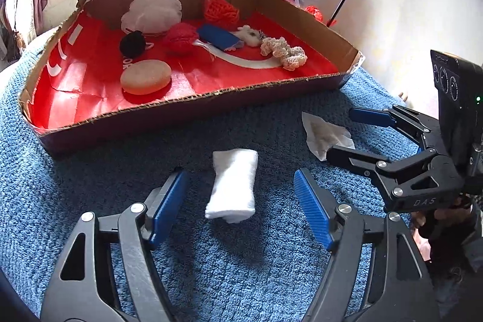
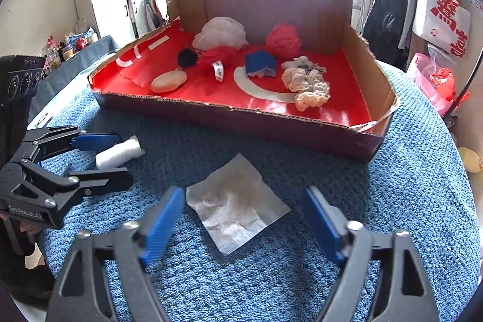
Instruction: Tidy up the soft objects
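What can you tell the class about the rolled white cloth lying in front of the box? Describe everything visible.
The rolled white cloth is a small, soft, fleecy-looking towel wound into a stubby cylinder. It lies on its side on the blue textured cover, outside the cardboard box. It sits between the open left tongs, whose blue pads stand clear of it. Only the cover touches it.

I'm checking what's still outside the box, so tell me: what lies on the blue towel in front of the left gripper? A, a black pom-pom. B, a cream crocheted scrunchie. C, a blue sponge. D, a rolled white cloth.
D: the rolled white cloth lies on the blue towel between the open fingers of the left gripper, untouched, while the pom-pom, scrunchie and sponge sit inside the cardboard box.
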A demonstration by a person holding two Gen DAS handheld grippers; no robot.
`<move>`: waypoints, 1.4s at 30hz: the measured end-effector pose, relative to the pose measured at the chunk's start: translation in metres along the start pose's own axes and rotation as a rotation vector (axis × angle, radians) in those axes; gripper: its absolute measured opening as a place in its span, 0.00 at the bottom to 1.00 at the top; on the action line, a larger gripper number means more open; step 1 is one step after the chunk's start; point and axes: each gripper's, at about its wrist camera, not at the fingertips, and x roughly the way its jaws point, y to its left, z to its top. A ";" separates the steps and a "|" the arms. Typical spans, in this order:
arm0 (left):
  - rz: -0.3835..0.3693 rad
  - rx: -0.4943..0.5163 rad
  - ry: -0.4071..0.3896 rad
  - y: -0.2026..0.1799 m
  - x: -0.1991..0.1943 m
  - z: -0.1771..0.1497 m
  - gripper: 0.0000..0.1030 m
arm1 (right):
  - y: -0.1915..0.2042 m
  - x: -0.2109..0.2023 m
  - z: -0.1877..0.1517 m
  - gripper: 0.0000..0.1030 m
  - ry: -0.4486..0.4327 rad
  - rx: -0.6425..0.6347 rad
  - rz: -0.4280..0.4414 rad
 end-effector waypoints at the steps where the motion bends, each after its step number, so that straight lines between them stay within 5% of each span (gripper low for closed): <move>1: 0.003 0.002 -0.008 0.001 -0.003 0.001 0.70 | -0.001 -0.001 0.000 0.88 -0.005 0.003 -0.001; 16: 0.151 0.034 -0.019 0.023 -0.013 0.006 0.70 | -0.009 0.001 -0.002 0.88 0.001 0.042 0.008; 31: 0.052 0.064 0.029 -0.011 0.008 -0.004 0.69 | -0.010 0.007 0.000 0.88 0.035 0.021 0.027; 33: 0.048 0.069 0.033 -0.014 0.010 -0.006 0.63 | -0.006 0.011 0.001 0.87 0.047 -0.002 0.026; 35: 0.041 0.079 0.032 -0.016 0.012 -0.008 0.37 | 0.000 0.012 0.001 0.73 0.046 -0.036 0.025; 38: 0.049 0.079 0.020 -0.016 0.011 -0.009 0.25 | 0.011 0.014 0.000 0.39 0.043 -0.094 0.027; 40: 0.029 0.068 0.012 -0.015 0.008 -0.008 0.21 | 0.016 0.010 -0.001 0.27 0.024 -0.116 0.030; 42: 0.029 0.073 -0.003 -0.016 0.003 -0.007 0.21 | 0.017 0.005 0.000 0.26 0.002 -0.116 0.030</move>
